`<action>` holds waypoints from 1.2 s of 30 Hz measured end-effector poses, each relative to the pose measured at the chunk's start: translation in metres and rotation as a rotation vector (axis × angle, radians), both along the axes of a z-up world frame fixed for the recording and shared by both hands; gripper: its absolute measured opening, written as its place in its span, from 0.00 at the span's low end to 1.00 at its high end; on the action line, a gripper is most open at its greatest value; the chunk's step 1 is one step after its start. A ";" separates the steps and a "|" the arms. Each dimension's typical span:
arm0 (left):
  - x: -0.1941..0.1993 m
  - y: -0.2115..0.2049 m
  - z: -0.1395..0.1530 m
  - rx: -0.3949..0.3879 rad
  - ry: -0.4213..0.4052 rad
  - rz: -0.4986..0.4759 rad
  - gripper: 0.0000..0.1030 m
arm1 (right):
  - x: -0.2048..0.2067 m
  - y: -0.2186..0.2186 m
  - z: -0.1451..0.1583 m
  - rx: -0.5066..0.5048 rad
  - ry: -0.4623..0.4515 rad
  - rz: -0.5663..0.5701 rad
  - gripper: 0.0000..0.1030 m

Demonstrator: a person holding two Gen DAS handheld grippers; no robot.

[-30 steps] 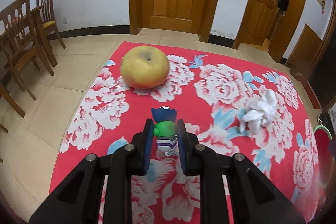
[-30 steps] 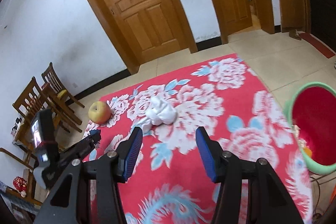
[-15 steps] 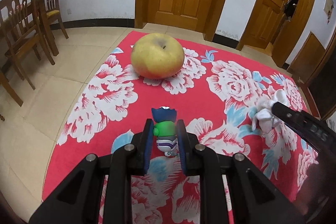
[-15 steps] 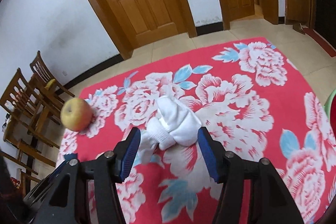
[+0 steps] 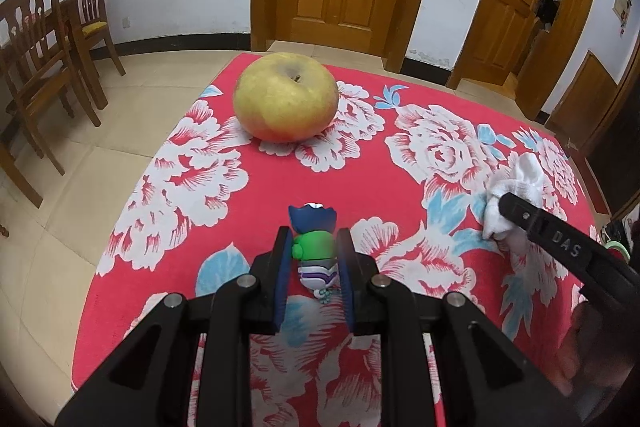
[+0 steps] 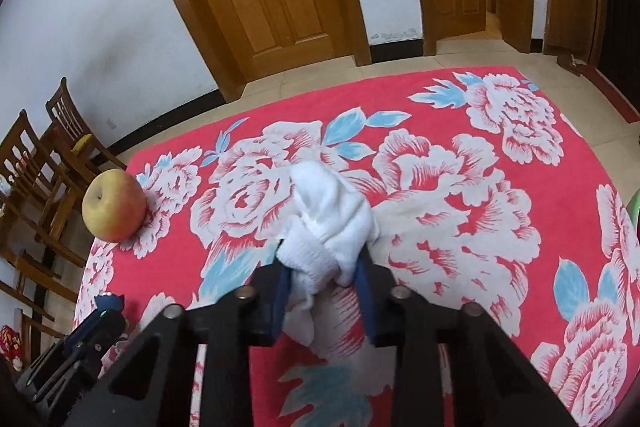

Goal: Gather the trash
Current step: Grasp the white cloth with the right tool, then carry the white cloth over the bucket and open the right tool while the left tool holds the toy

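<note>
Left wrist view. Left tool [image 5: 314, 259]: blue pads pressed on a small toy figure [image 5: 315, 247], green body, dark blue head; a firm pinch at the torso. Item judged hard plastic, light, rigid, somewhat slick; the mid-body hold suits it. Apple [image 5: 285, 95]: large, yellow-red, resting on the counter [image 5: 168, 187], which is draped in red floral cloth, well apart from the toy, toward the far edge. Judged heavy, round, prone to roll. Crumpled white wad [image 5: 516, 187]: cloth or tissue, at the right side of the counter, with the right tool's black finger across its near part. Chairs [image 5: 44, 67] stand at left on the tiled floor.

Right wrist view. Right tool [image 6: 322, 263]: jaws closing, the white wad between them and bulging over both pads, which already bear on its sides. Wad judged soft, very light, compressible, not fragile; it sits on the counter near the middle. Best taken across the thick knotted centre, since loose tails may trail or slip. The apple lies well to the left; the left tool shows at the lower left corner.
</note>
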State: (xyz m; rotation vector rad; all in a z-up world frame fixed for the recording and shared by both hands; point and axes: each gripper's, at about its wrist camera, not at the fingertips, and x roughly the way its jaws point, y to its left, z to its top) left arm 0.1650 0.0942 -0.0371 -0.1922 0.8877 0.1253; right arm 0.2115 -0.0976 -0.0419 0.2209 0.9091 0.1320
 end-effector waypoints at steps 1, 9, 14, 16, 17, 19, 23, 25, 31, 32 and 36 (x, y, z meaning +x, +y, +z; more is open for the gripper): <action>0.000 0.000 0.000 0.000 0.000 0.000 0.21 | -0.001 -0.001 0.001 0.008 -0.002 -0.004 0.25; -0.001 0.000 0.001 -0.007 -0.004 0.000 0.21 | -0.035 -0.019 0.026 0.067 -0.034 0.006 0.25; -0.003 -0.002 0.004 -0.011 -0.013 -0.004 0.21 | -0.066 -0.035 0.041 0.082 -0.048 0.001 0.25; -0.005 -0.003 0.006 -0.008 -0.020 -0.009 0.21 | -0.076 -0.042 0.045 0.087 -0.054 -0.003 0.25; -0.006 -0.003 0.007 -0.006 -0.022 -0.011 0.21 | -0.082 -0.045 0.047 0.088 -0.057 -0.004 0.25; -0.007 -0.005 0.008 -0.005 -0.024 -0.018 0.21 | -0.090 -0.051 0.051 0.088 -0.063 -0.007 0.25; -0.008 -0.009 0.008 0.000 -0.024 -0.032 0.21 | -0.110 -0.066 0.061 0.081 -0.085 -0.022 0.25; -0.009 -0.011 0.009 0.002 -0.027 -0.039 0.21 | -0.119 -0.074 0.065 0.073 -0.098 -0.031 0.25; -0.016 -0.020 0.015 -0.008 -0.027 -0.060 0.21 | -0.144 -0.096 0.071 0.062 -0.120 -0.069 0.25; -0.018 -0.022 0.017 -0.012 -0.027 -0.065 0.21 | -0.147 -0.100 0.071 0.062 -0.122 -0.075 0.25; -0.030 -0.035 0.026 -0.017 -0.034 -0.093 0.21 | -0.161 -0.119 0.071 0.059 -0.130 -0.107 0.25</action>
